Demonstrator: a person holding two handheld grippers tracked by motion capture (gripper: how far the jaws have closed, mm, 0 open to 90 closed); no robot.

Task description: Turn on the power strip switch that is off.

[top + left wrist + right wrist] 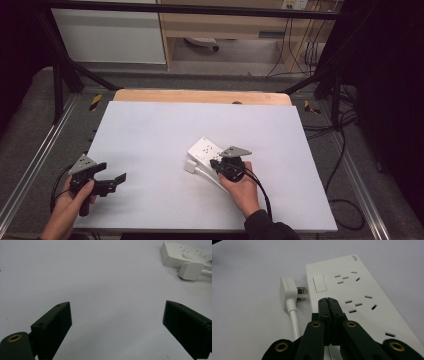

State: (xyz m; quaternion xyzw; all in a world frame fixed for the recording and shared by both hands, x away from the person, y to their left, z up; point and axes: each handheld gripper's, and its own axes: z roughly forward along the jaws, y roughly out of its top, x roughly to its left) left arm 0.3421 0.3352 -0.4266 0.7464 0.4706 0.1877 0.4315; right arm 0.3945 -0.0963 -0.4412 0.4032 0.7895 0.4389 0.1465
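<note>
Item: white rectangular plastic power strip (352,297), lying flat on the pale matte sheet covering the table (150,135), right of centre and nearer the person's side. Face smooth and slightly glossy, with slotted outlets in groups and one flush rectangular rocker switch (319,283) near the far end. Companion piece: white moulded plastic plug (288,290) with brass-toned flat prongs, lying on its side just beside the strip's long edge, prongs aimed at the strip wall but not in any outlet; its round white cord (294,320) runs back toward the camera. Right gripper (327,300): black angular jaws brought fully together, nothing between them, tips poised over the strip's face just short of the switch; whether they touch the plastic cannot be told. Left gripper (117,315): jaws spread wide, idle over bare sheet, well apart from the strip. Handling note, as judgement: the step appears to be pressing the switch with the closed tips; push straight down on the rocker's raised half, gently, since the light strip may slide on the smooth sheet.
</note>
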